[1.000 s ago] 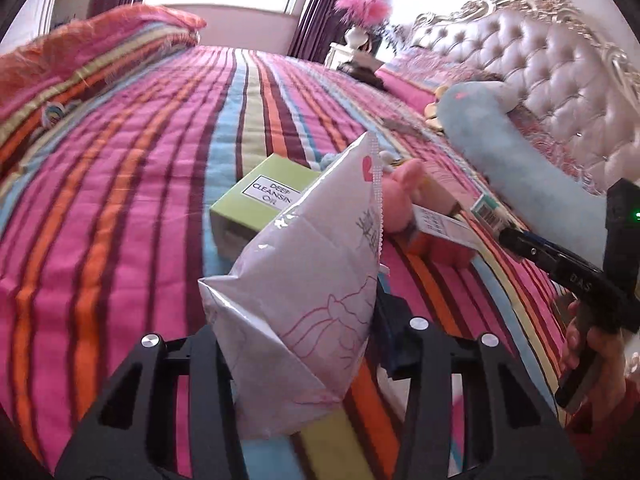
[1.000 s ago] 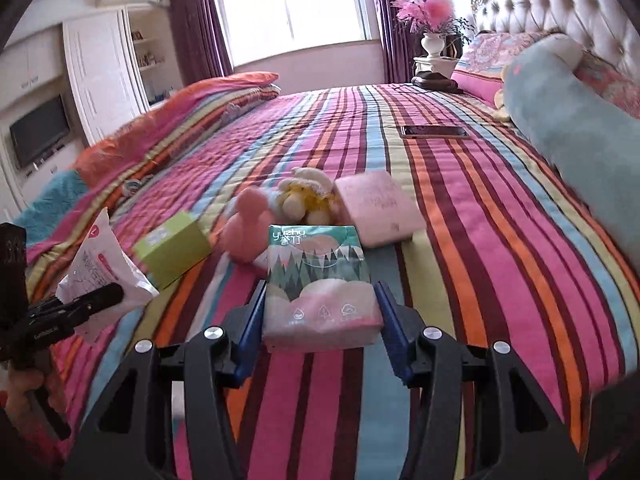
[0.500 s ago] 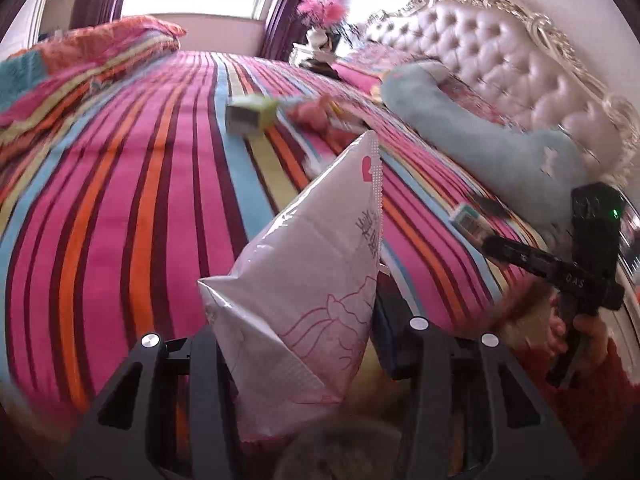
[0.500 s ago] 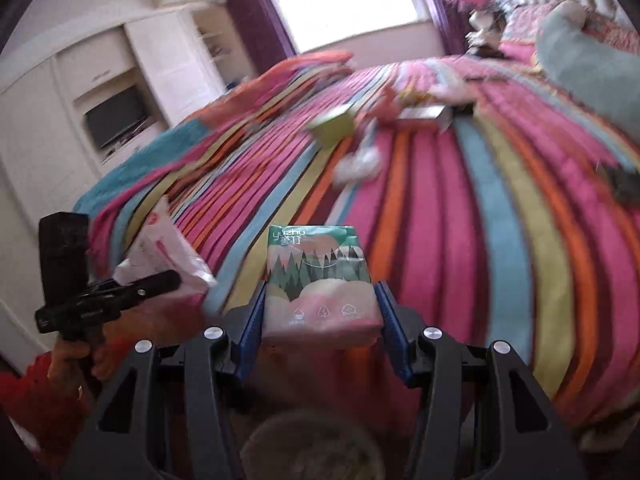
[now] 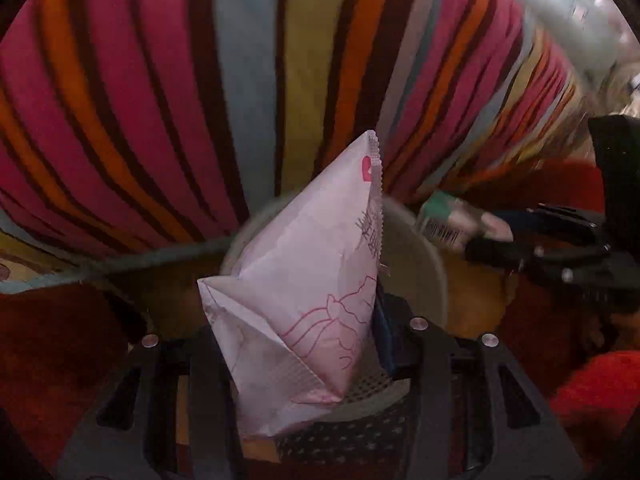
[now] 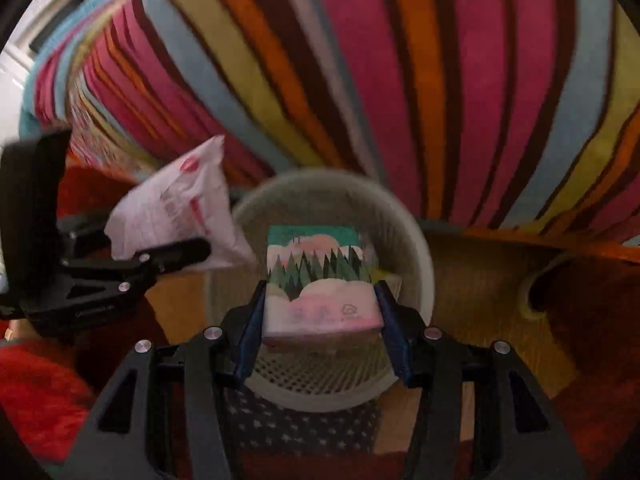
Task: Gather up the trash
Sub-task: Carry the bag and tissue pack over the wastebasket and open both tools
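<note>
The white mesh wastebasket [image 6: 416, 240] stands on the floor at the foot of the striped bedspread [image 6: 400, 80], and both grippers hang above it, pointing steeply down. The right gripper [image 6: 320, 312] is clamped on a tissue pack [image 6: 320, 280] printed with green trees; the pack sits squarely over the basket's mouth, its long axis running along the fingers, toward the opening. The left gripper [image 5: 304, 344] is closed on a pale pink wrapper pouch [image 5: 312, 280], standing tall between its jaws. Seen from the right wrist, this pouch [image 6: 180, 208] hangs over the basket's left rim, only partly above the opening. The right hand therefore looks better placed to drop first; the left likely needs to shift inward.
</note>
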`<state>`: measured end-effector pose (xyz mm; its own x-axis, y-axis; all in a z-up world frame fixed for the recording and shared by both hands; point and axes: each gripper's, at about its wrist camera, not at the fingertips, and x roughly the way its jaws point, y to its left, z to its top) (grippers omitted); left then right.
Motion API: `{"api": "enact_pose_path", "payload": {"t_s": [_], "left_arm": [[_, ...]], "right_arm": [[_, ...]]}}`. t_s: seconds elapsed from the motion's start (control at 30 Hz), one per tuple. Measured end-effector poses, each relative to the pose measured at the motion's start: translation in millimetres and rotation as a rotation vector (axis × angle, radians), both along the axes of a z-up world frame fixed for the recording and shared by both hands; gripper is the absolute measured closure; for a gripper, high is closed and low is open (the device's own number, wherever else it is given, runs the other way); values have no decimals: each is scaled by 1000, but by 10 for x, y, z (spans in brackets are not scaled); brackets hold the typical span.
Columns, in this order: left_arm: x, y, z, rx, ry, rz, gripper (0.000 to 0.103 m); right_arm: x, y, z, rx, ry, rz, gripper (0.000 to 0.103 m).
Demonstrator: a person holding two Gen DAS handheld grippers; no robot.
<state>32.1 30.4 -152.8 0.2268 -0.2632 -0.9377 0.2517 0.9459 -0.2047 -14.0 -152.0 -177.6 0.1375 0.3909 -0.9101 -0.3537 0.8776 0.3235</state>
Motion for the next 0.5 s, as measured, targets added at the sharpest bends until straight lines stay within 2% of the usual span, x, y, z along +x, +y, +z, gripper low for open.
{"api": "enact_pose_path", "payload": {"t_s": [0.23, 0.47, 0.5], "left_arm": [[39, -75, -56, 47, 45, -53, 59], [-23, -98, -43, 68, 70, -62, 59], [-126, -165, -48, 70, 71, -64, 59]], "right_arm": [[-44, 133, -59, -41, 20, 30, 53], [-27, 125, -145, -50, 38, 31, 53], [-16, 105, -188, -51, 39, 32, 53]]}}
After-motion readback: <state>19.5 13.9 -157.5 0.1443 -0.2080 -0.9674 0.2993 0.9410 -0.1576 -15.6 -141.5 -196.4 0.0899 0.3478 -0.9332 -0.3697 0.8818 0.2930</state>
